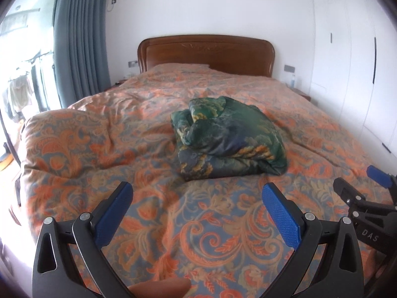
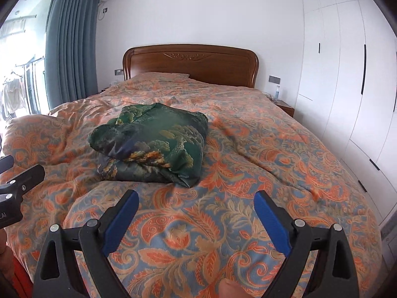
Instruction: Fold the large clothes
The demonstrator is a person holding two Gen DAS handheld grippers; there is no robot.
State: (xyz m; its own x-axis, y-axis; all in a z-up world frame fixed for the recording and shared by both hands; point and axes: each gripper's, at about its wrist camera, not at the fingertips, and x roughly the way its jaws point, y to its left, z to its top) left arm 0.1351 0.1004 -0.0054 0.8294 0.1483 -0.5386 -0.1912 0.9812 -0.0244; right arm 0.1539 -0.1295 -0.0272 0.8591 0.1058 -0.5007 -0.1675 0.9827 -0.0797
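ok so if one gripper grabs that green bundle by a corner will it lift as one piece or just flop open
The green garment would probably flop open: it lies in loose, rounded folds with nothing pinning the layers. Its sheen in the right wrist view suggests smooth, possibly slippery fabric, so a small pinch may slide. It looks soft and light. Both the left gripper and right gripper are open and apart from it.

Both views are lit by daylight from the window (image 1: 22,57) at the left, where the glass is blown out to white. The white wall (image 2: 198,17) is evenly bright. Soft shadows are cast in the creases of the bedspread (image 1: 119,129). Straight lines are bowed by fisheye distortion, and the corners are darkened.
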